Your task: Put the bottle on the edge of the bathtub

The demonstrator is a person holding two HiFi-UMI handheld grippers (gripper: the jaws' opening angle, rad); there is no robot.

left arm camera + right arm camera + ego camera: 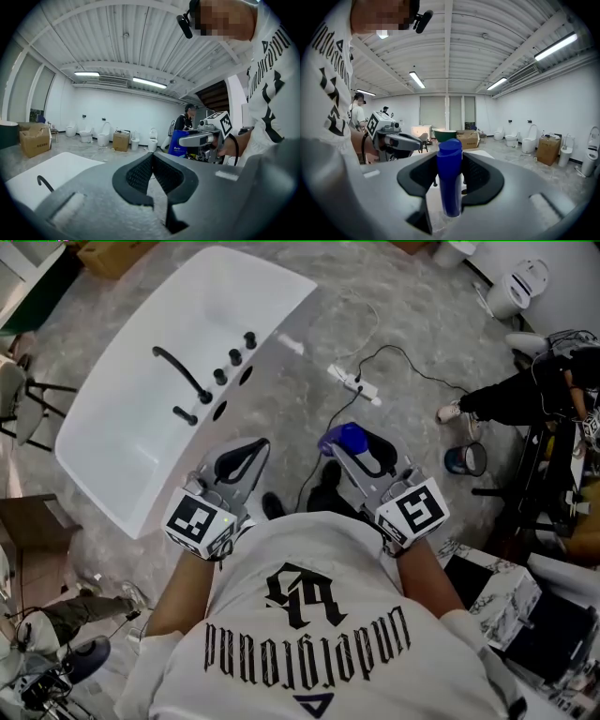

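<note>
Beside the bathtub [141,427], the right tool [354,448] is gripping a blue bottle [449,178], while the left tool [152,159] is hanging shut, empty.

A white power strip [354,382] lies on the marbled floor [412,315].

T-shirt [309,563] txt: "Underground".

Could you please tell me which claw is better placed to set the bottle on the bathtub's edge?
Right: the right claw grips the blue bottle. The left claw is shut and empty, though nearer the bathtub.
</note>
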